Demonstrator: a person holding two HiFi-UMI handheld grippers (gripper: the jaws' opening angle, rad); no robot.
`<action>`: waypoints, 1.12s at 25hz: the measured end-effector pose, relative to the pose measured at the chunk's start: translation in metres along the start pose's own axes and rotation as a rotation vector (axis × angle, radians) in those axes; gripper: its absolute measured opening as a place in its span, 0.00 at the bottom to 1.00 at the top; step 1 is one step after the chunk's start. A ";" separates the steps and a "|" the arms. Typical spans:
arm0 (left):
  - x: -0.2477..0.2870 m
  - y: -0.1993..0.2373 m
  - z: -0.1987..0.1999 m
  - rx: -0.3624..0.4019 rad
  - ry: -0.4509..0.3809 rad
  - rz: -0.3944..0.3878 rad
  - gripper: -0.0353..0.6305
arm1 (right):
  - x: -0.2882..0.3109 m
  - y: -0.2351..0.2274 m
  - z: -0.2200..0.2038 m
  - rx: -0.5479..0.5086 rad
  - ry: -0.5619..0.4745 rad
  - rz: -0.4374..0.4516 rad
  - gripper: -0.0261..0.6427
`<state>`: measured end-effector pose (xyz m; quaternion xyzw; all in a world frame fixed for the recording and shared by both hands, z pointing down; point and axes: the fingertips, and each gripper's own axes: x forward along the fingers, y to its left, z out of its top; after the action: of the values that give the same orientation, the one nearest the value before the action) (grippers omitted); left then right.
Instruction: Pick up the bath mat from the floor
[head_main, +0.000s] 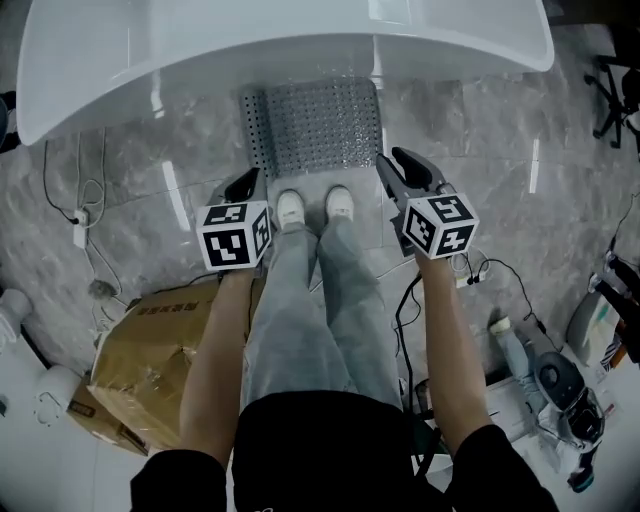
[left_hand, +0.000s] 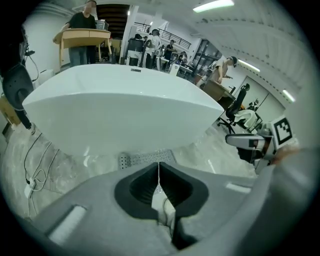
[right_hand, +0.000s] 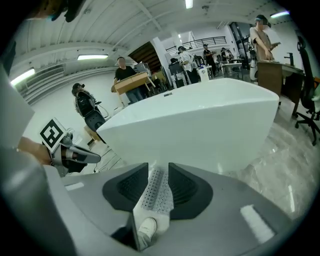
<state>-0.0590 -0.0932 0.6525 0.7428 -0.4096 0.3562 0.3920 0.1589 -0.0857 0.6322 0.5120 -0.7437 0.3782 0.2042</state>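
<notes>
The grey perforated bath mat (head_main: 315, 125) lies flat on the marble floor, its far edge tucked under the white bathtub (head_main: 250, 60). My left gripper (head_main: 245, 183) hovers by the mat's near left corner, its jaws shut with nothing in them (left_hand: 159, 172). By the near right corner hangs my right gripper (head_main: 392, 165). Its jaws stand a little apart (right_hand: 158, 182), and the mat (right_hand: 156, 192) shows through the gap, lying on the floor below and not pinched. In the left gripper view the mat (left_hand: 145, 159) peeks out just above the jaws.
The person's white shoes (head_main: 291, 208) stand at the mat's near edge. A cardboard box (head_main: 150, 360) sits on the floor to the left, with cables and a plug (head_main: 80, 215) beyond it. Bottles and gear (head_main: 545, 375) crowd the right. People and desks stand behind the tub.
</notes>
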 end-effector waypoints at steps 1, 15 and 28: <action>0.008 0.001 -0.004 0.001 0.005 -0.002 0.07 | 0.006 -0.004 -0.006 0.007 0.003 -0.001 0.25; 0.119 0.017 -0.054 -0.064 0.077 -0.075 0.39 | 0.101 -0.048 -0.086 0.002 0.090 0.090 0.37; 0.234 0.072 -0.129 -0.122 0.176 -0.053 0.59 | 0.192 -0.112 -0.174 0.125 0.146 0.132 0.63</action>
<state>-0.0542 -0.0831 0.9288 0.6939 -0.3748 0.3842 0.4801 0.1720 -0.0895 0.9140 0.4448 -0.7339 0.4729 0.2000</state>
